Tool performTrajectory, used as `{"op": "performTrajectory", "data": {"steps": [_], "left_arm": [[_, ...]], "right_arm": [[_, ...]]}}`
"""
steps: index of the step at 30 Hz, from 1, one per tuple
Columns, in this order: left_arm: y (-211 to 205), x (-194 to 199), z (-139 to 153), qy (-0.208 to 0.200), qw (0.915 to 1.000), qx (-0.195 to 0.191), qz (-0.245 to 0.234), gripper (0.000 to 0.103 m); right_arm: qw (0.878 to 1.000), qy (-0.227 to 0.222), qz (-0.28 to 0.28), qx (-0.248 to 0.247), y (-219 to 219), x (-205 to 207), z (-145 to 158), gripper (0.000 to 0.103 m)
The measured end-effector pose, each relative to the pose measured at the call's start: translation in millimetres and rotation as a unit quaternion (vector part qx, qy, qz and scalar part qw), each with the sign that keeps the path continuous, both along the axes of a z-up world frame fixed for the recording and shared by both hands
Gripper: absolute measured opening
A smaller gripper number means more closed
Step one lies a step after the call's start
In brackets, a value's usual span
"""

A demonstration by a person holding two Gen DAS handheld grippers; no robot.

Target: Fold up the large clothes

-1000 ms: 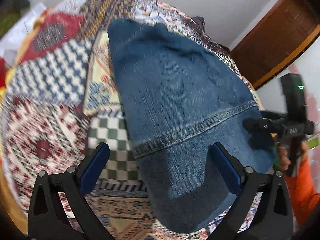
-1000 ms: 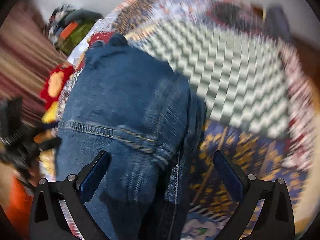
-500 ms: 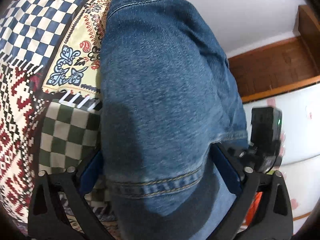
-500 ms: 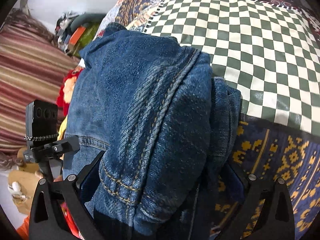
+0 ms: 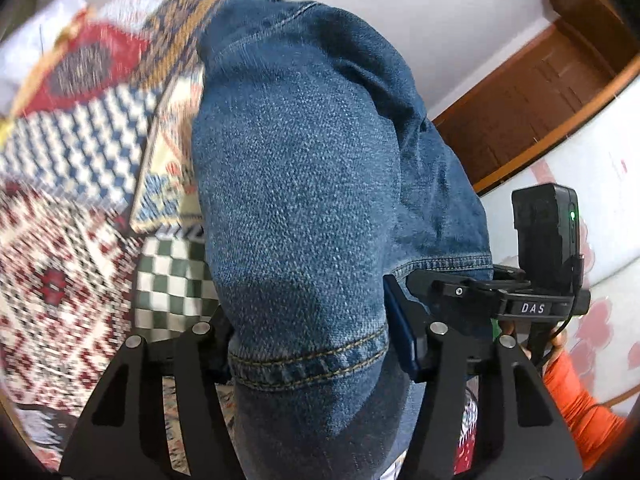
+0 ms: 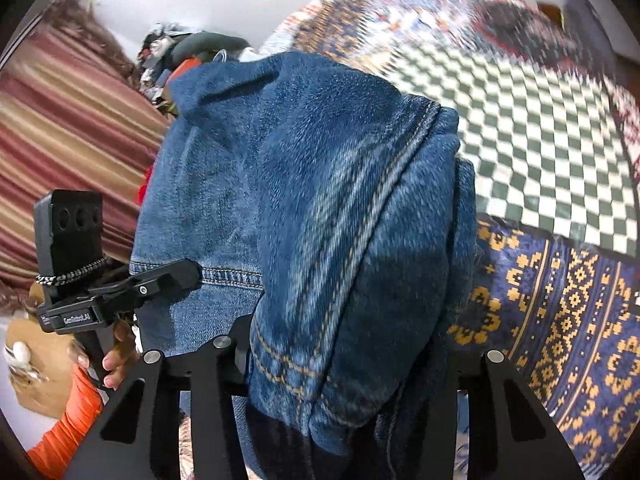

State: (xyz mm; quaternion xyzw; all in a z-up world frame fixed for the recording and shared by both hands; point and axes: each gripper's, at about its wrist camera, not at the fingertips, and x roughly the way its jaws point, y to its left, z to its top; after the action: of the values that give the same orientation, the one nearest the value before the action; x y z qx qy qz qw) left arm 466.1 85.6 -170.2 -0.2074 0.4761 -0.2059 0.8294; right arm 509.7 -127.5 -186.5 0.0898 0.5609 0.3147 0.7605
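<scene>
A pair of blue jeans (image 5: 304, 184) lies folded in thick layers on a patchwork bedspread (image 5: 60, 264). My left gripper (image 5: 308, 344) is shut on the near hem end of the jeans, the denim bunched between its jaws. My right gripper (image 6: 344, 364) is shut on the other near edge of the jeans (image 6: 320, 208), with a seam and several layers pinched between its jaws. Each gripper shows in the other's view, beside the denim: the right one in the left wrist view (image 5: 500, 300), the left one in the right wrist view (image 6: 120, 292).
The bedspread has green checks (image 6: 540, 132) and blue-and-gold patches (image 6: 568, 312). A brown wooden door (image 5: 540, 92) stands at the right. A striped curtain (image 6: 60, 140) and a heap of clutter (image 6: 188, 52) lie to the left.
Both grippers have moved forward onto the near end of the jeans and closed on the denim. The fold of denim has risen and bunched between the jaws.
</scene>
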Motion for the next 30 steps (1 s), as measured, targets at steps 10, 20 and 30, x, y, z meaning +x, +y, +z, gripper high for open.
{"op": "performTrajectory", "data": {"steps": [10,20,30], "left_arm": [[57,-60,76,-0.083,0.9959,0.018,0.031,0.059],[135,-101,71,-0.078,0.9945,0.018,0.068,0.059],[189,-101,-28,0.019,0.9943,-0.032,0.100,0.059]], "right_arm": [[0.995,-0.094,0.034,0.002,68,-41,89,0.045],[0.993,-0.092,0.067,-0.005,138,-71,90,0.045],[0.996,-0.016,0.083,-0.043,199,-73,13,0.045]]}}
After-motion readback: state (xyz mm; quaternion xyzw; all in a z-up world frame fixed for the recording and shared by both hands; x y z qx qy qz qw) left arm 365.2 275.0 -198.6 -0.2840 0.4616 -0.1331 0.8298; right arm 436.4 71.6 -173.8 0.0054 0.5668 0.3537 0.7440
